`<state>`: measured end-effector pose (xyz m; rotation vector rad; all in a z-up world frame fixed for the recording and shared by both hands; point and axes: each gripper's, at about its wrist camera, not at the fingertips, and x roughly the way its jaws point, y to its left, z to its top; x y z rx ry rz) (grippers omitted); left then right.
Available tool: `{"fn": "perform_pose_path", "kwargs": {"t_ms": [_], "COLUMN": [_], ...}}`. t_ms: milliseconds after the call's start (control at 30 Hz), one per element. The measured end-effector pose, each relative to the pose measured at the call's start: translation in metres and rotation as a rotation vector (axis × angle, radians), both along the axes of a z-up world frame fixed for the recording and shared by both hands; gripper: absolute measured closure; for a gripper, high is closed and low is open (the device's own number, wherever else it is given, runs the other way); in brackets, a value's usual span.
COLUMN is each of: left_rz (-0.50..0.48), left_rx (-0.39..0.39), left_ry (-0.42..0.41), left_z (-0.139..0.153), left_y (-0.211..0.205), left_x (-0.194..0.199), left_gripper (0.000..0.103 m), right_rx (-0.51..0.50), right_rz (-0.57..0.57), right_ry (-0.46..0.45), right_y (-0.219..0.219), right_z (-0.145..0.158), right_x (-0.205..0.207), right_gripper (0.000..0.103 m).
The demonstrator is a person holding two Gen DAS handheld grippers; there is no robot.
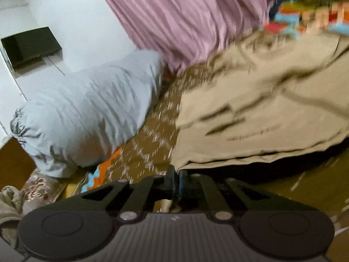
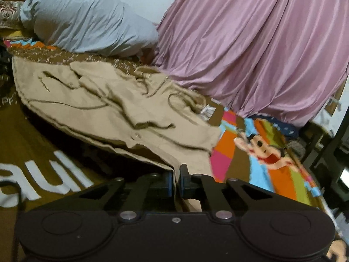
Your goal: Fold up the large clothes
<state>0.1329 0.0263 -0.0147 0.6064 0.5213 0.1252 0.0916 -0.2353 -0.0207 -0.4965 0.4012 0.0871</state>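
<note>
Between our left tongs (image 1: pixel 176 182) we have the near edge of the beige garment (image 1: pixel 261 109) pinched tight, fingers closed on the cloth, and its hem rises clear of the brown bedspread (image 1: pixel 152 135) with a dark gap beneath. Our right tongs (image 2: pixel 176 182) are likewise clamped on another part of that edge, the beige garment (image 2: pixel 122 109) spreading rumpled ahead and to their left. Beyond it lie a pale blue pillow (image 2: pixel 87 17) and a pink curtain (image 2: pixel 250 43). Right of our right tongs, a colourful cartoon print (image 2: pixel 266 148) shows on the bedspread.
</note>
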Motion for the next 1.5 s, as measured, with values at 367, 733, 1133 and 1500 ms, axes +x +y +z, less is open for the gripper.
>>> {"fn": "perform_pose_path", "kwargs": {"t_ms": [367,733,1133,1500], "left_rz": [-0.203,-0.319,-0.199,-0.160], "left_rx": [-0.101,-0.255,-0.403,-0.311], "left_ry": [0.170,0.457,0.333,0.207], "left_z": [0.085,0.062,0.110,0.071], "left_y": [0.015,0.044,0.069,-0.006], "left_x": [-0.115,-0.126,-0.018,0.209], "left_gripper": [0.100,0.045,0.005,0.009], "right_rx": [-0.114,-0.062,0.202,0.357], "right_rz": [0.117,0.174,0.091,-0.080], "right_ry": [-0.016,0.359,0.303,0.368], "right_y": [-0.026,-0.036,-0.093,-0.097], "right_z": [0.111,0.092,0.168,0.119], "right_x": [-0.119,-0.163,-0.084,0.144], "right_gripper": [0.101,0.072,0.010,0.009]}}
